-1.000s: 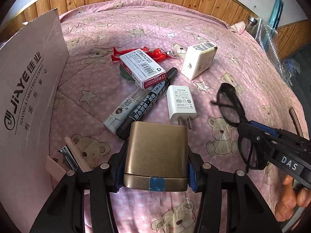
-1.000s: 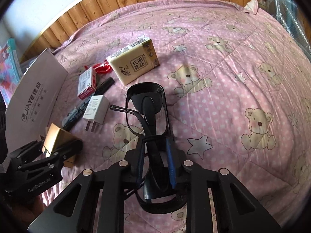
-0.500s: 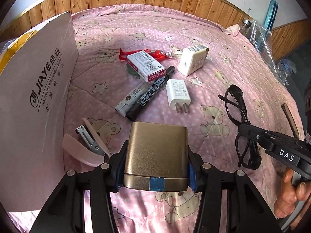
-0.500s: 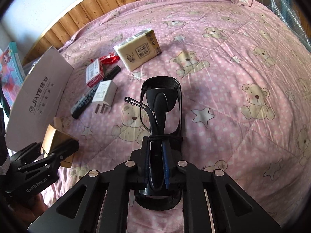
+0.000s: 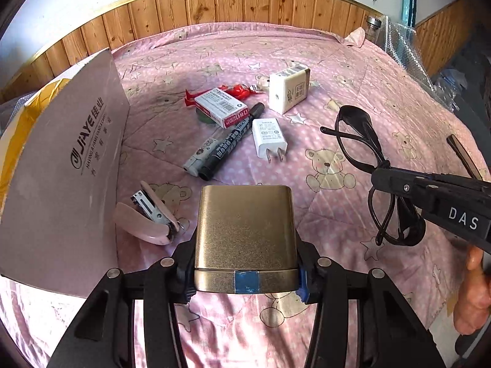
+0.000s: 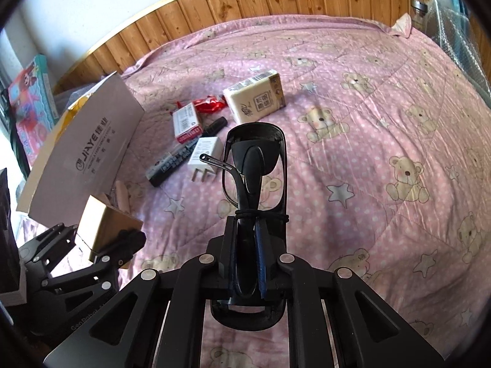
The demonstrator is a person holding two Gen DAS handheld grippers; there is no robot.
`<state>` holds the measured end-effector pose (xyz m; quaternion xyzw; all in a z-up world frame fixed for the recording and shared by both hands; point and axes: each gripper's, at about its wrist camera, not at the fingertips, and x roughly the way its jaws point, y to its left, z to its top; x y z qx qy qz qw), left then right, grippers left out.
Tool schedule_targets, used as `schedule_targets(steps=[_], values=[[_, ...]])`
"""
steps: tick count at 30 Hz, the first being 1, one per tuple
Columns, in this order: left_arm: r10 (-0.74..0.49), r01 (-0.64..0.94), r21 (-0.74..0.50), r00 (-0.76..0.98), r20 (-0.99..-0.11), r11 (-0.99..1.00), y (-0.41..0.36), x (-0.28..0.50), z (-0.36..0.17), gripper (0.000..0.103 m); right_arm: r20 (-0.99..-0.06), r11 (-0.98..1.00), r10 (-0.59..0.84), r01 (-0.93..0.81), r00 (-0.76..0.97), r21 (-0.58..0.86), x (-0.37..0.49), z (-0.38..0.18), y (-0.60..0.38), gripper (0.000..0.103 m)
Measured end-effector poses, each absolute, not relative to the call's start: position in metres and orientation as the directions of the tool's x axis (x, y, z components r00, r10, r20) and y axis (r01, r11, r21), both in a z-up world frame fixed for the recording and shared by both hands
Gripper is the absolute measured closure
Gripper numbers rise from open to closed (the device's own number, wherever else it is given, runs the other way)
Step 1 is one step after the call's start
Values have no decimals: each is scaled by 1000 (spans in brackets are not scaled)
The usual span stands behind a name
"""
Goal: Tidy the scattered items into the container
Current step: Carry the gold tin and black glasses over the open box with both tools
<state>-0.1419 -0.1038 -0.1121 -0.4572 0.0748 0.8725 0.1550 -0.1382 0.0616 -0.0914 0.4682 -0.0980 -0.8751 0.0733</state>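
Observation:
My left gripper (image 5: 245, 276) is shut on a gold metal tin (image 5: 245, 230), held above the pink bedspread; the tin (image 6: 107, 227) also shows at the left of the right wrist view. My right gripper (image 6: 251, 263) is shut on folded black glasses (image 6: 254, 165), also seen in the left wrist view as glasses (image 5: 362, 141) at the right. A cardboard box (image 5: 67, 165) with a raised flap stands at the left. Scattered on the bed lie a white charger (image 5: 270, 138), a black marker (image 5: 230, 144), a red-and-white small box (image 5: 221, 107), a tissue pack (image 5: 288, 89) and a pink stapler (image 5: 147, 217).
A red wrapper (image 5: 239, 89) lies behind the small box. A wooden wall panel (image 5: 245, 3) rims the bed's far side. A glass jar (image 5: 373, 27) and bubble wrap (image 5: 405, 49) sit at the far right. A hand (image 5: 472, 294) holds the right gripper.
Both grippers have risen and pulled back from the bed, each keeping its item. The box flap and the stapler have come fully into the left wrist view.

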Motion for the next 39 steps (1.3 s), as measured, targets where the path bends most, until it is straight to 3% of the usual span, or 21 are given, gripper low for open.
schedule_targets(steps=[9,17,26,39], values=[[138,-226,-6,-575,-806,-974,-137,-151,-71,54,-795,-968,-249,107,-553,229,-133,-70,23,91],[240,-206,-143,-593,-769,-968,-170,-146,-38,54,-779,-966,-259,169,-571,198,-129,-44,-14,91],[275,-185,-203,-657,-702,-962,-209,-137,-1,54,-748,-956,-280,245,-602,160,-131,-7,-57,91],[184,-42,-228,-735,-652,-973,-302,-148,24,54,-699,-898,-421,376,-578,230,-151,41,-142,91]])
